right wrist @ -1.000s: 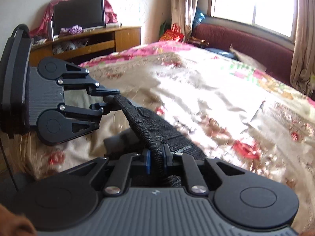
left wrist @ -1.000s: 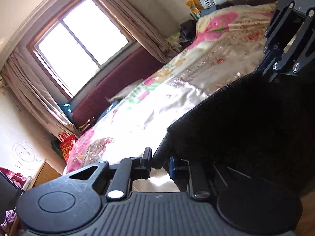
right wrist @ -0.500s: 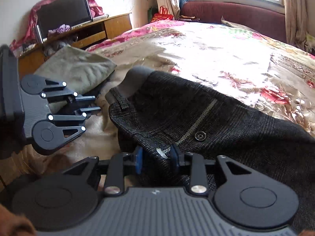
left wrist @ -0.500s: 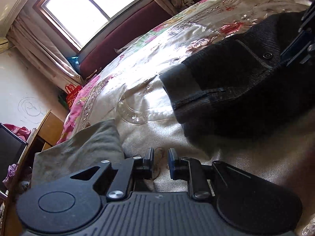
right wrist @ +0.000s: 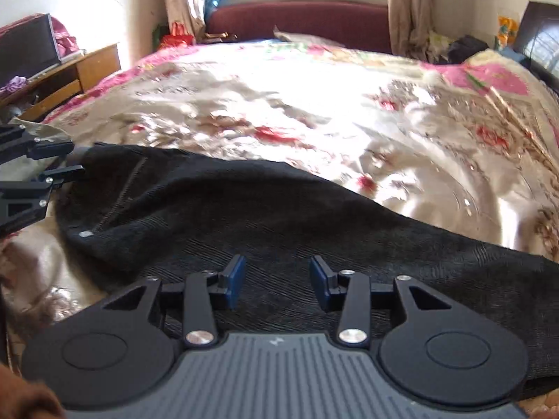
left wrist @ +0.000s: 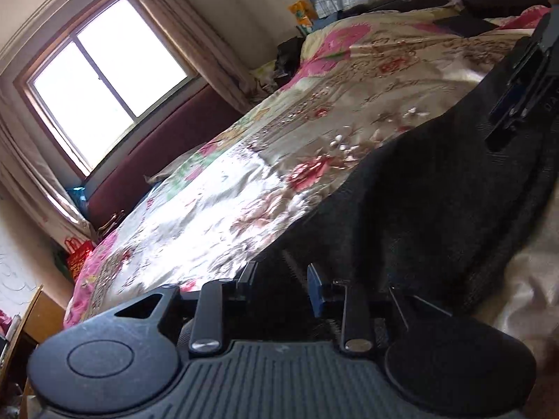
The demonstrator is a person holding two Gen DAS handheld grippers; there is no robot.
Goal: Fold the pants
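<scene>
Dark grey woven pants (right wrist: 279, 209) lie flat across the near part of the bed, waist end with a button (right wrist: 85, 234) toward the left. My right gripper (right wrist: 276, 281) is open and empty just above the cloth. My left gripper (left wrist: 281, 284) is open, with the waist edge of the pants (left wrist: 419, 202) lying between its jaws. It also shows in the right wrist view (right wrist: 75, 160), at the waist end. The right gripper's body (left wrist: 520, 94) shows at the far right of the left wrist view.
The pants lie on a shiny floral bedspread (right wrist: 314, 104) that covers a wide bed. A grey-green cloth (right wrist: 38, 132) lies at the bed's left edge. A wooden TV stand (right wrist: 70, 70) stands left; a maroon headboard (right wrist: 297, 21) and window are beyond.
The pants went from held up to laid flat on the bed. My right gripper opened and let go of the waistband. My left gripper opened wider and moved back to the waist edge.
</scene>
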